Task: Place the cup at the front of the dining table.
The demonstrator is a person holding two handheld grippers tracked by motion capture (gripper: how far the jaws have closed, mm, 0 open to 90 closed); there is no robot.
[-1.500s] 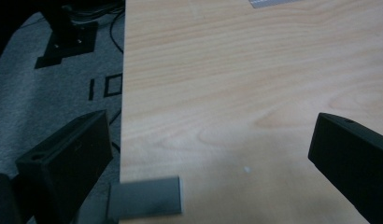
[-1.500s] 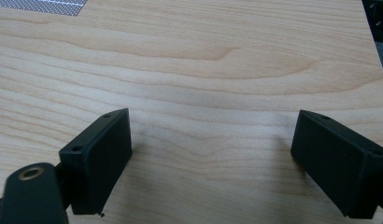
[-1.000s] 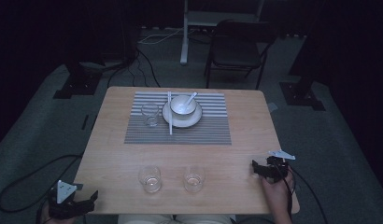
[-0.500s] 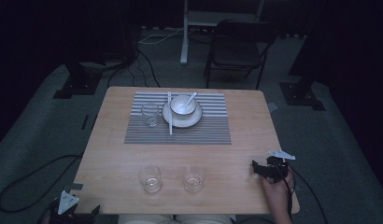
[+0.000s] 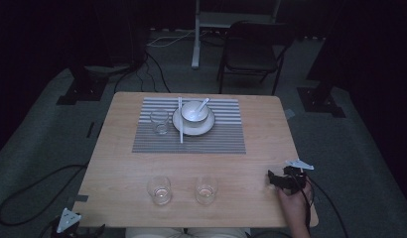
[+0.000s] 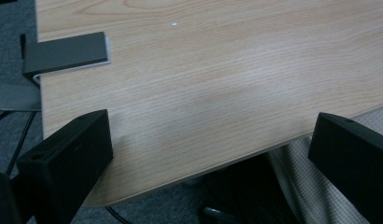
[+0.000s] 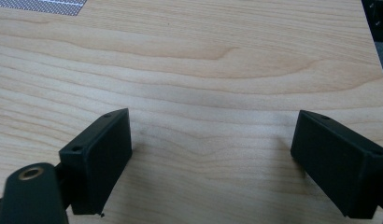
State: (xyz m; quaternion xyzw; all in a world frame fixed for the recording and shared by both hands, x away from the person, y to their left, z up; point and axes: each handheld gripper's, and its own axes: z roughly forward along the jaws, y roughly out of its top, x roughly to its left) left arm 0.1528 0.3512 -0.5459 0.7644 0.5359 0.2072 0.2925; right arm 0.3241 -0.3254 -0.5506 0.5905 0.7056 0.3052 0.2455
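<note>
My right gripper [image 5: 272,179] rests on the wooden table [image 5: 122,163] near its front right edge, held by a hand [image 5: 293,204]. In the right gripper view its jaws stand wide apart [image 7: 213,130] over bare wood. My left gripper [image 5: 87,230] hangs low off the table's front left corner. Its jaws are open too [image 6: 210,140], with the corner of the table [image 6: 189,93] beneath them. Neither holds anything. Two clear glasses [image 5: 159,190] [image 5: 206,190] stand near the front edge between the grippers.
A striped placemat [image 5: 216,139] at the back carries a third glass [image 5: 160,121], a white bowl [image 5: 193,112] with a spoon on a plate, and a chopstick [image 5: 180,130]. Grey tape [image 6: 63,53] sticks to the table's left edge. A chair [image 5: 253,52] stands behind.
My left gripper has dropped back toward the bottom of the high view, below the table's front left corner. The right gripper has stayed put.
</note>
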